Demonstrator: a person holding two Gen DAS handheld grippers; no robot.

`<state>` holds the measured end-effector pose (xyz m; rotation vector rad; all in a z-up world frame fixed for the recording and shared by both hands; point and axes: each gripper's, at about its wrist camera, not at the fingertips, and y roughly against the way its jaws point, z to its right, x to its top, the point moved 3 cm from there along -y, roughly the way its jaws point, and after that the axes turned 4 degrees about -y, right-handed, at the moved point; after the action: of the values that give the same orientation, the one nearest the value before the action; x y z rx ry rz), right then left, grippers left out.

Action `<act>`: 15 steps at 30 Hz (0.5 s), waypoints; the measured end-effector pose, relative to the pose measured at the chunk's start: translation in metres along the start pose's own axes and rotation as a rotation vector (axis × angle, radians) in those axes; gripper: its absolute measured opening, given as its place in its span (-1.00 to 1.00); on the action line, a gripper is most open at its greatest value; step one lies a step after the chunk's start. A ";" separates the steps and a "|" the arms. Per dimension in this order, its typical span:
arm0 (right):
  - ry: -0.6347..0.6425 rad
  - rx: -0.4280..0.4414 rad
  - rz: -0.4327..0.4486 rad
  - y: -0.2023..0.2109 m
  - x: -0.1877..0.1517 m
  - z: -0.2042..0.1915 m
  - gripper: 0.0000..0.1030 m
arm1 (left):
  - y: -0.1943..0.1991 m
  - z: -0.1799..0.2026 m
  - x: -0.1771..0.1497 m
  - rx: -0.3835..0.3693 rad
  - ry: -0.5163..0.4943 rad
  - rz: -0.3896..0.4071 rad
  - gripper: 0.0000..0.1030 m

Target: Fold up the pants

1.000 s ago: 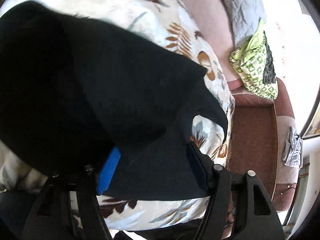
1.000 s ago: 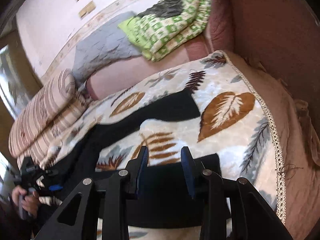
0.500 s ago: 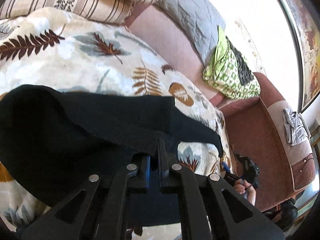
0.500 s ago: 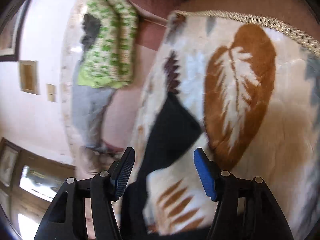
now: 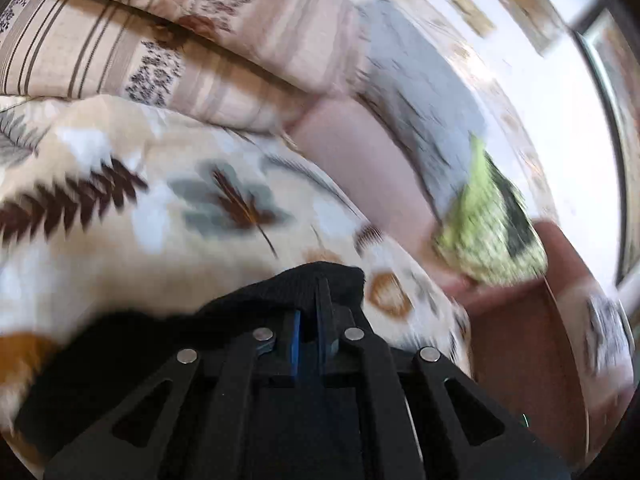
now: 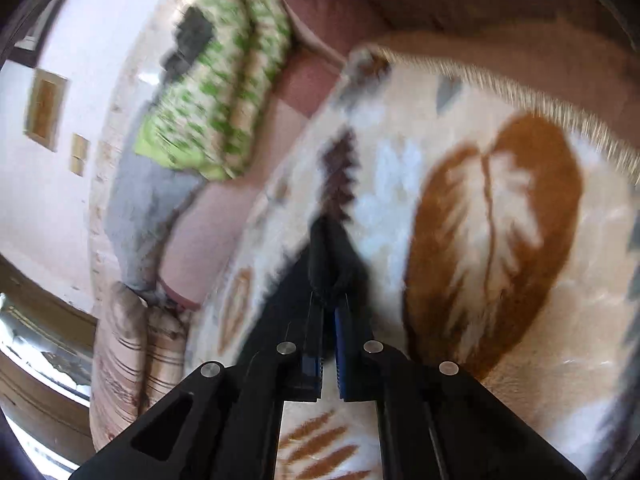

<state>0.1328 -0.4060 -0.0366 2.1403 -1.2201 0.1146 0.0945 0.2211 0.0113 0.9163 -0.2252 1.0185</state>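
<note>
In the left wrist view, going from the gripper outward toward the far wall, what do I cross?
left gripper shut on the black pants → leaf-print blanket → pink sofa back → grey cloth draped on it → the wall.

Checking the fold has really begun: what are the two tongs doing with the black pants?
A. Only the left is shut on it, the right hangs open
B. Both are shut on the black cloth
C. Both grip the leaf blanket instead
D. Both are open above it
B: the left tongs and the right tongs each pinch a bunched bit of the pants between closed fingers.
</note>
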 end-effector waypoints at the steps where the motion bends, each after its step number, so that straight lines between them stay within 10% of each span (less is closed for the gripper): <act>1: 0.007 0.018 0.016 0.008 0.001 -0.005 -0.94 | -0.010 -0.008 0.006 0.039 0.017 -0.002 -0.77; 7: 0.080 0.090 0.045 0.052 -0.012 -0.032 -0.94 | -0.040 -0.061 -0.009 0.174 0.188 -0.084 -0.32; 11: 0.176 0.111 0.078 0.084 -0.019 -0.049 -0.94 | -0.026 -0.037 -0.010 0.153 0.066 -0.033 -0.17; 15: 0.120 -0.048 0.011 0.071 -0.018 -0.020 -0.94 | -0.041 -0.002 -0.023 0.074 -0.095 -0.111 -0.08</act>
<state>0.0705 -0.4051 0.0080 2.0553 -1.1543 0.2135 0.1149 0.2001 -0.0251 1.0342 -0.2147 0.8862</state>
